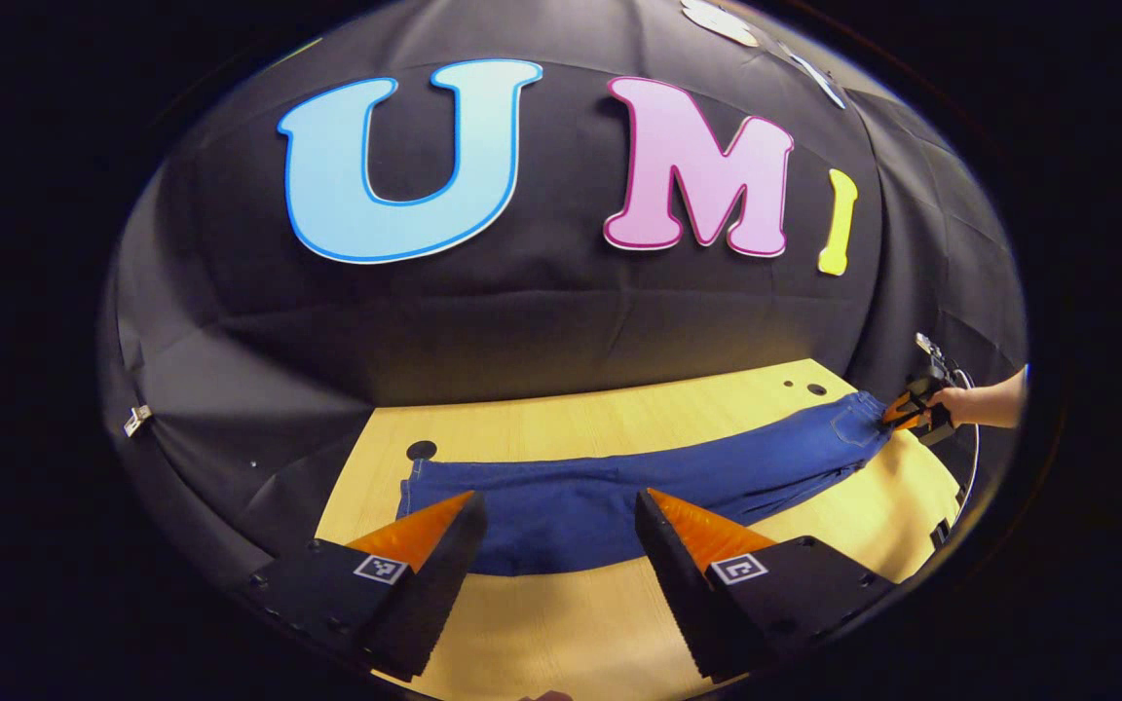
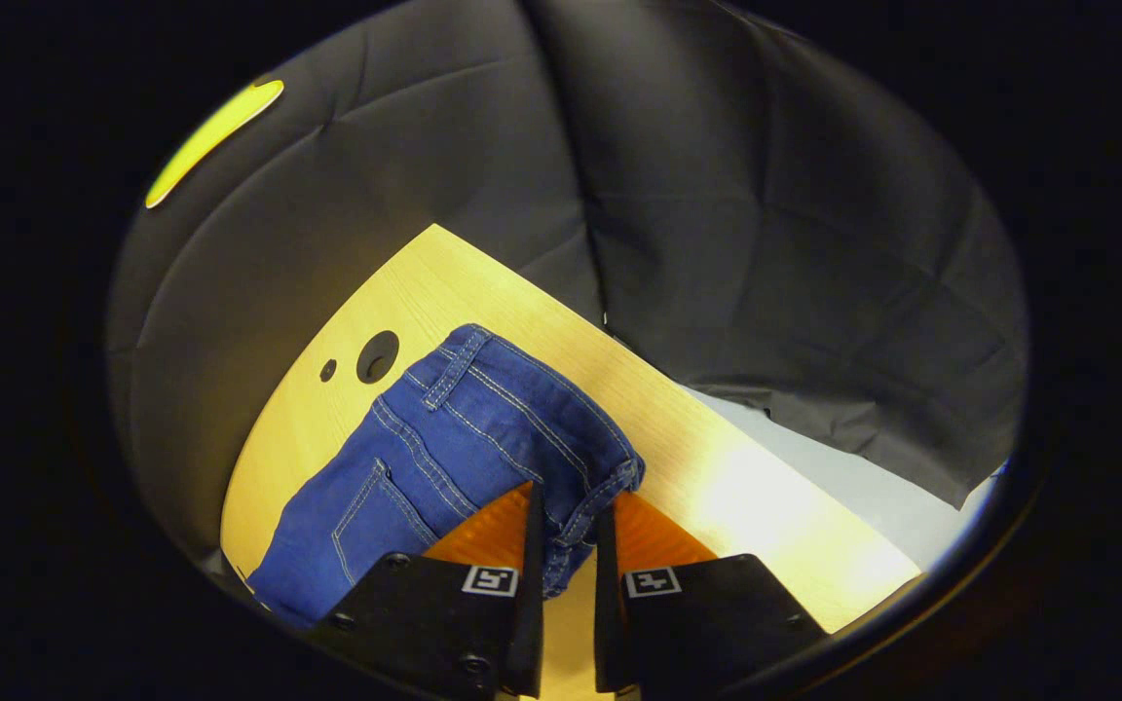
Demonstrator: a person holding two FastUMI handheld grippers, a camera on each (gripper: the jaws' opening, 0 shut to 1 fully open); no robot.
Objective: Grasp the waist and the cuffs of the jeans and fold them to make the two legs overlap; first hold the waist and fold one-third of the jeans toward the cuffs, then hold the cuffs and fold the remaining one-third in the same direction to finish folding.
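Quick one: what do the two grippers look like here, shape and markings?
Left gripper: two wedge-shaped jaws tapering to points on blocky black mounts, each with a small square black-and-white tag. Right gripper: same build, a tag on each mount, screws visible. No sleeve visible on the hand holding it.

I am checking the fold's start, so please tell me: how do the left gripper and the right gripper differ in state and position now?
The left gripper is open, its fingers apart above the jeans near the cuffs; the right gripper is shut on the waist. The left gripper grips nothing, while the right gripper has denim between its fingers. Both are at the same jeans on the wooden table.
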